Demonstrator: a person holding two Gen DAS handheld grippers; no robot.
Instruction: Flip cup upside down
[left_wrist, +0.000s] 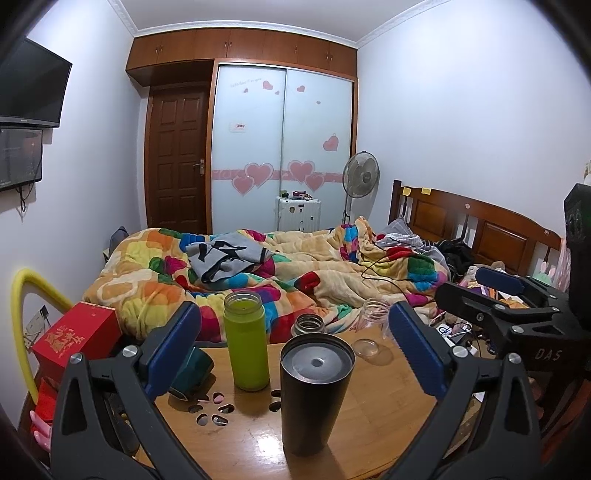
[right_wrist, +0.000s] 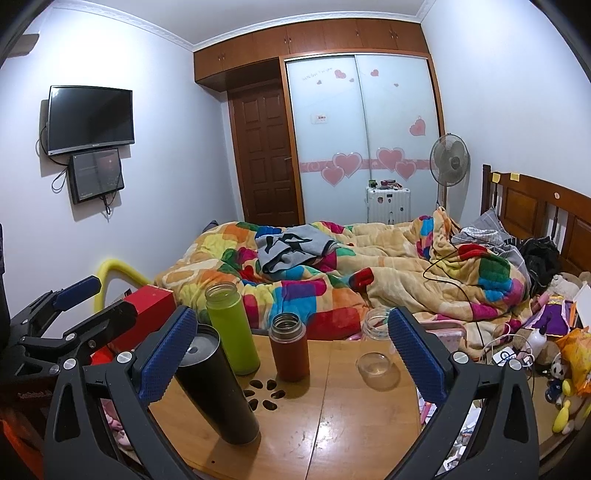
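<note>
A black cup (left_wrist: 316, 395) stands on the wooden tabletop (left_wrist: 369, 417) with its flat bottom facing up. In the left wrist view it sits in the middle, between the two blue fingers (left_wrist: 173, 347) of the left gripper (left_wrist: 295, 354), which are spread wide and do not touch it. A tall green bottle (left_wrist: 246, 341) with no lid stands just beside the cup, at 10 o'clock from it. A brown bottle (right_wrist: 289, 347) stands near, at 12 o'clock from the cup, and its top is open too. A small clear glass dish (right_wrist: 375, 366) rests on the tabletop at 2 o'clock from the cup. A red box (left_wrist: 75, 338) sits off at 9 o'clock. The right gripper (right_wrist: 295, 354) also has its fingers (right_wrist: 415, 354) spread wide, and they hold nothing. Behind the tabletop is a bed (right_wrist: 369, 273) with a blanket of many colors.
</note>
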